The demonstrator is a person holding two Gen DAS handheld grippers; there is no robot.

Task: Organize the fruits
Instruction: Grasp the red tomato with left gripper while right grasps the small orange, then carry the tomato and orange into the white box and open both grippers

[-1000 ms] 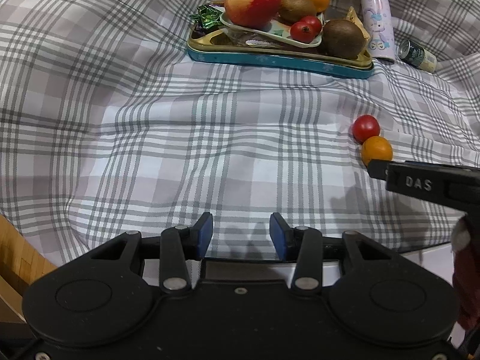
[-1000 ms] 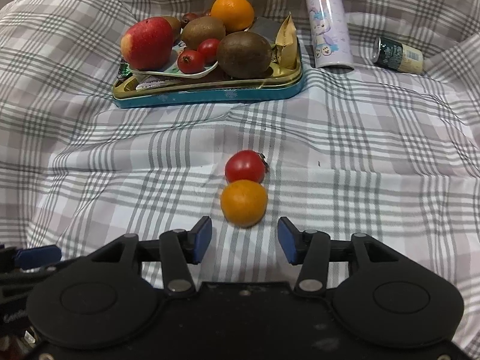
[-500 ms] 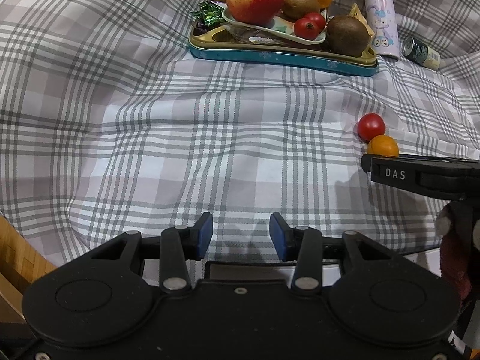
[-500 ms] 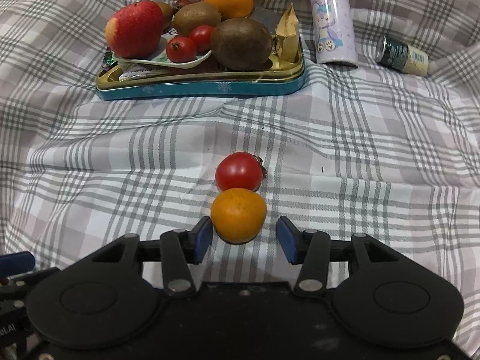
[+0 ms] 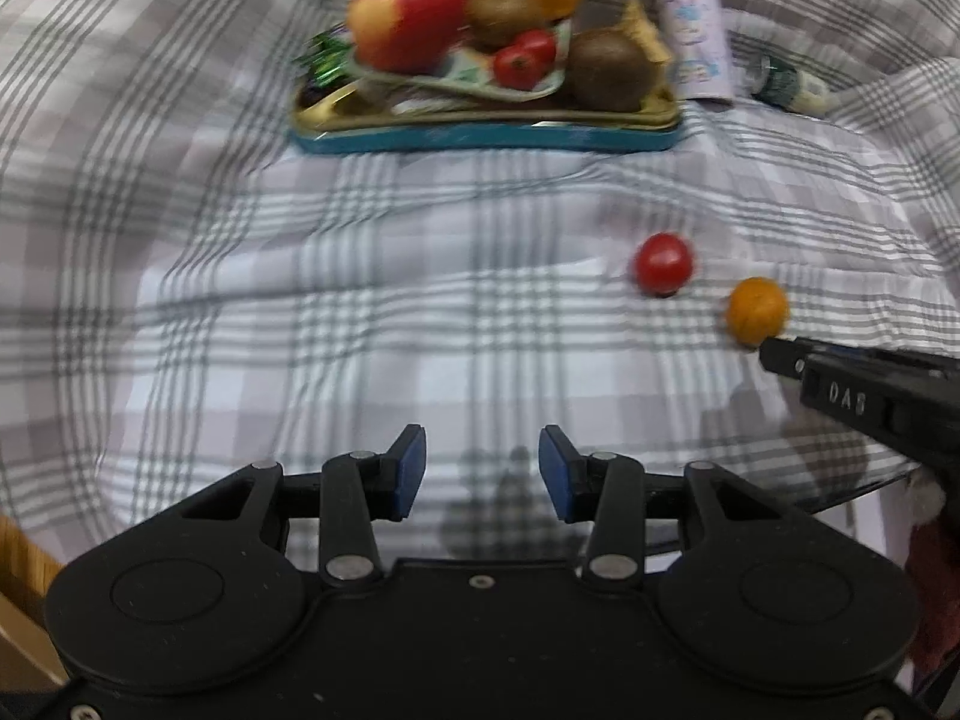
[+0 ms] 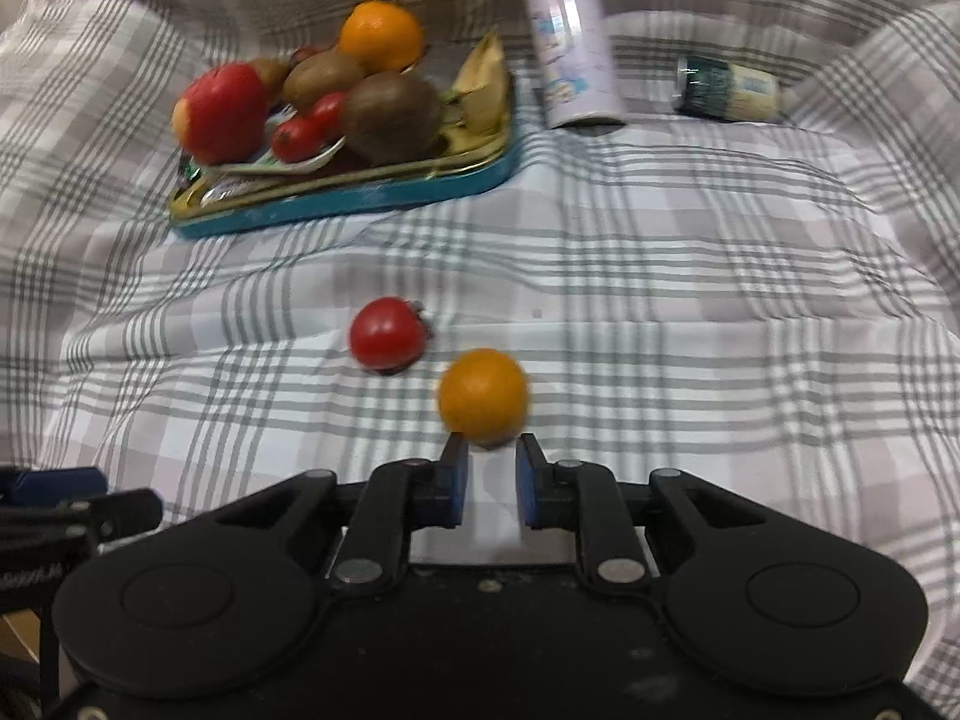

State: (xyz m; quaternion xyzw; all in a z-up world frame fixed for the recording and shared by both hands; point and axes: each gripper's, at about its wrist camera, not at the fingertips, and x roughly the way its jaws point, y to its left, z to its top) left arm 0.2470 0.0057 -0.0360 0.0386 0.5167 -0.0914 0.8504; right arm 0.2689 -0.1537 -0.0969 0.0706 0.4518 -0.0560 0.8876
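Observation:
A small orange fruit (image 6: 483, 394) sits at the tips of my right gripper (image 6: 490, 468), whose blue pads have closed in to a narrow gap pinching its near side; it also shows in the left wrist view (image 5: 756, 310). A red tomato (image 6: 387, 334) lies on the plaid cloth just left of it, also in the left wrist view (image 5: 663, 263). A teal tin tray (image 6: 384, 195) at the back holds an apple (image 6: 221, 113), kiwis, tomatoes and an orange. My left gripper (image 5: 482, 474) is open and empty above bare cloth.
A lilac bottle (image 6: 571, 45) stands right of the tray, and a small dark-capped bottle (image 6: 729, 89) lies on its side further right. The cloth (image 6: 720, 276) is wrinkled and rises at the back. A wooden edge (image 5: 24, 564) shows at lower left.
My right gripper's jaws have narrowed around the small orange fruit and shifted right, so the fruit now stands apart from the tomato. Both views have swung and are blurred.

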